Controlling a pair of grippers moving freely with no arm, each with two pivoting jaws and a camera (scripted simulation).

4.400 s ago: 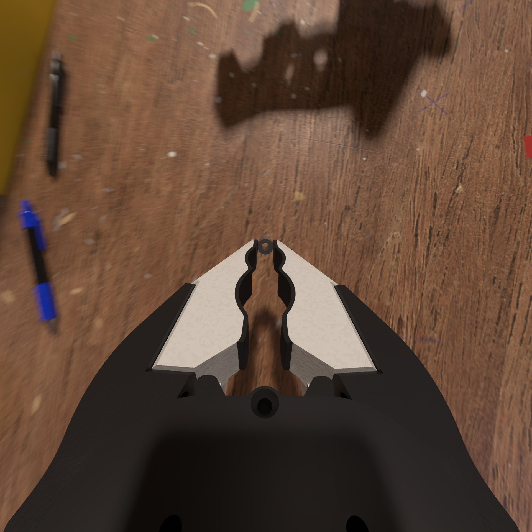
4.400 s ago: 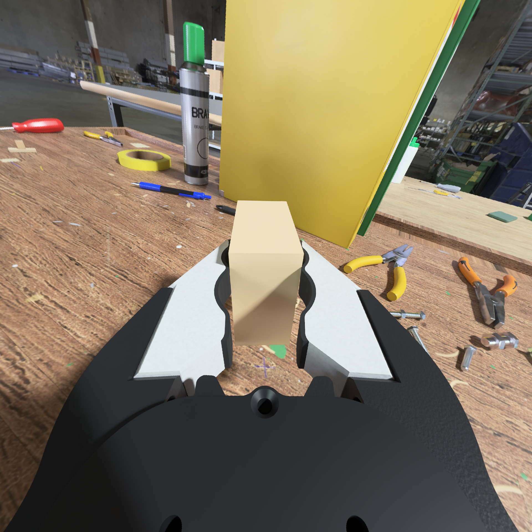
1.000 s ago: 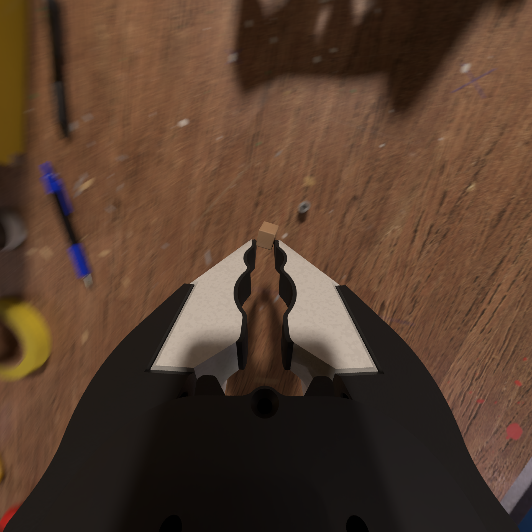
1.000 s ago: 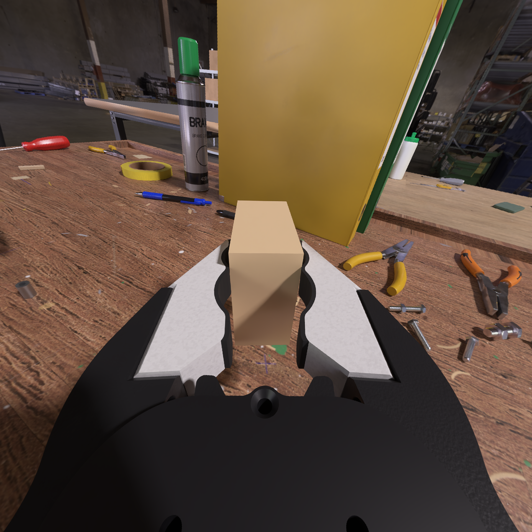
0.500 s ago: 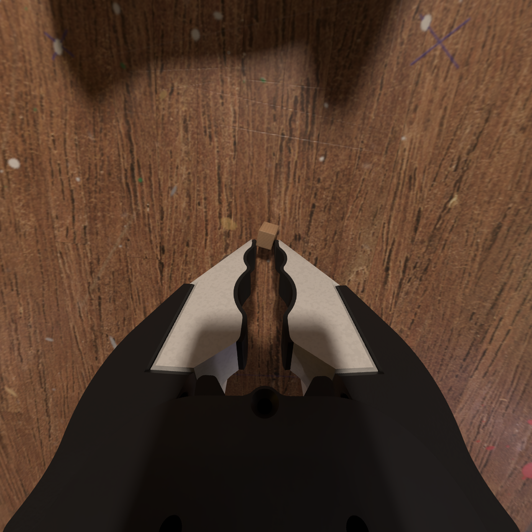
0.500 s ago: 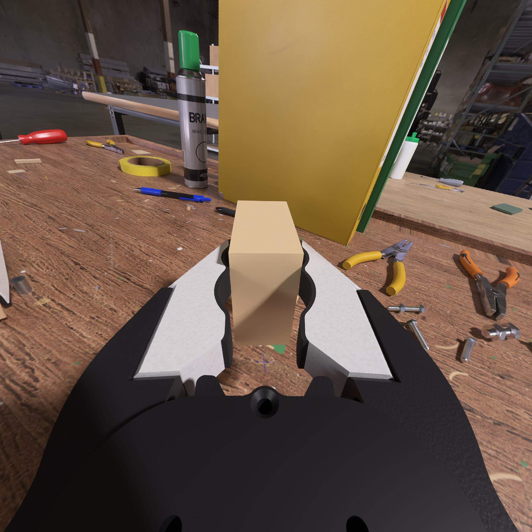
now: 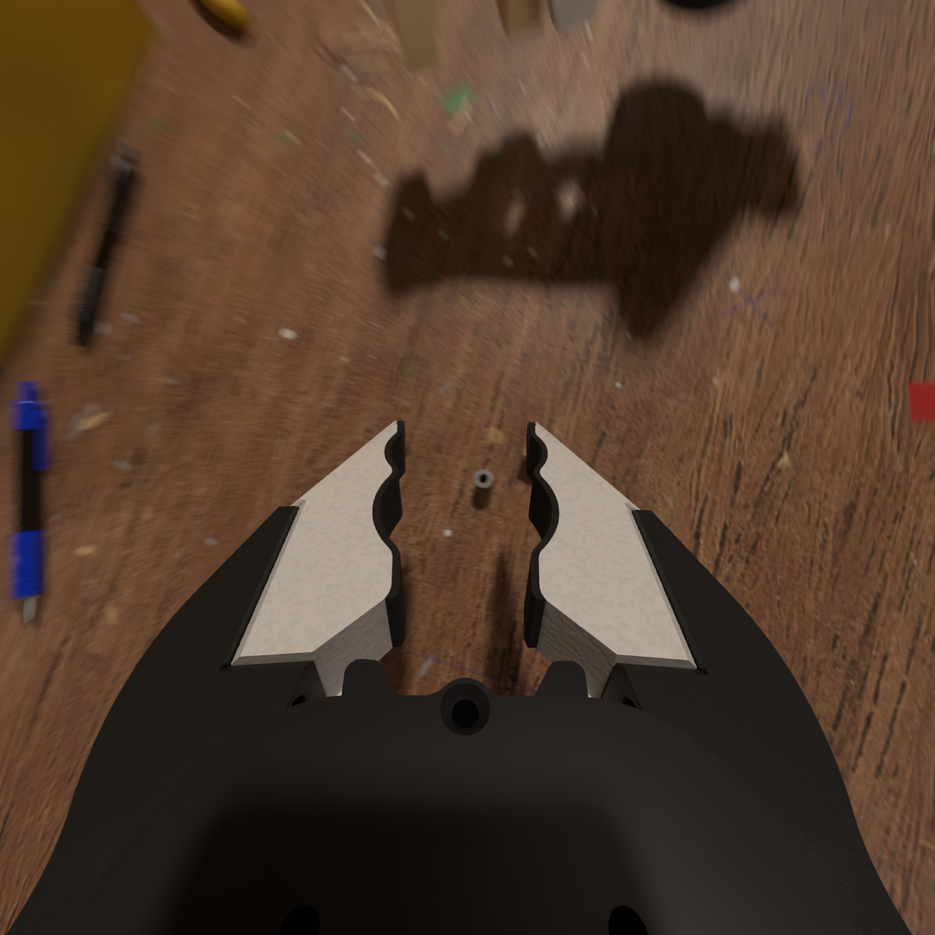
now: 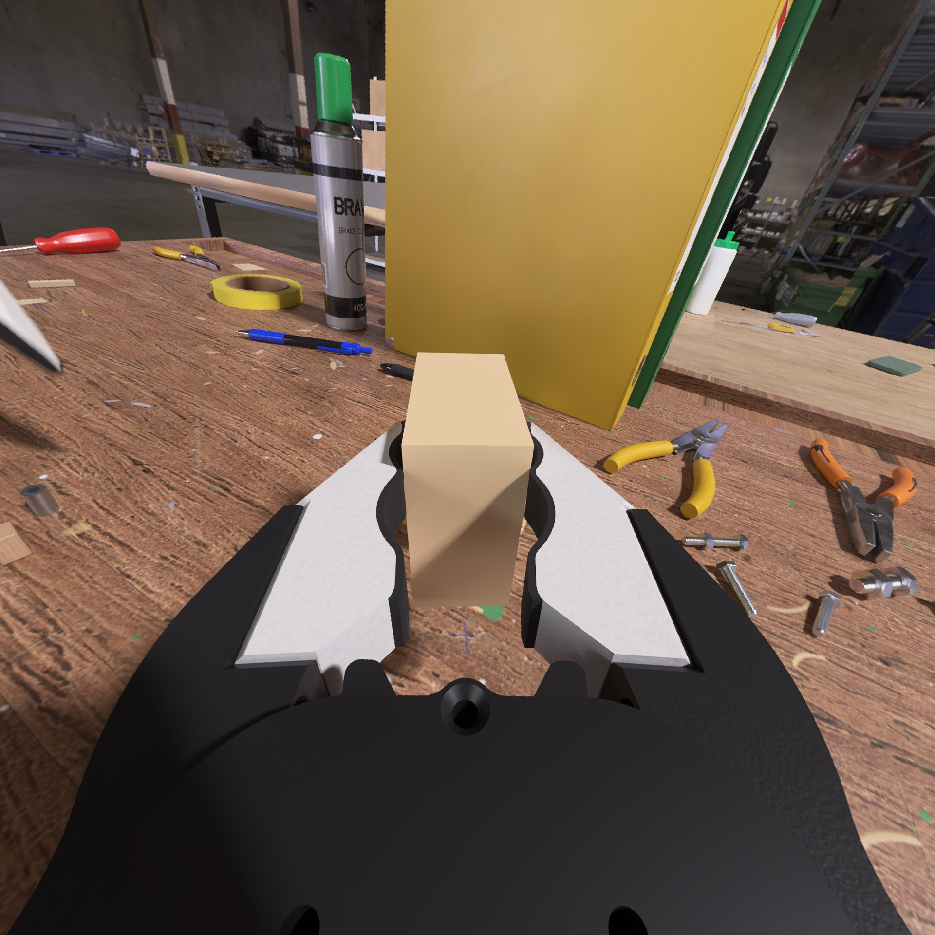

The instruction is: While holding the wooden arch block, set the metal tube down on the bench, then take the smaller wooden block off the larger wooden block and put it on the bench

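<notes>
In the left wrist view, the left gripper (image 7: pixel 465 440) hung above the bench (image 7: pixel 708 556) with its fingers spread and nothing between them. The metal tube (image 7: pixel 483 478) stood on the wood below, just short of the fingertips, so setting it down looked done.

In the right wrist view, the right gripper (image 8: pixel 465 445) pinched the wooden arch block (image 8: pixel 465 475) above the bench. The tube sat far left of that block, with a small wooden piece (image 8: pixel 10 544) just nearer the camera; whether that was the smaller block could not be told.

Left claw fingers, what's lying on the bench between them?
Left wrist view: the small metal tube lies on bare bench between the open left claw's fingers, touching neither.
</notes>
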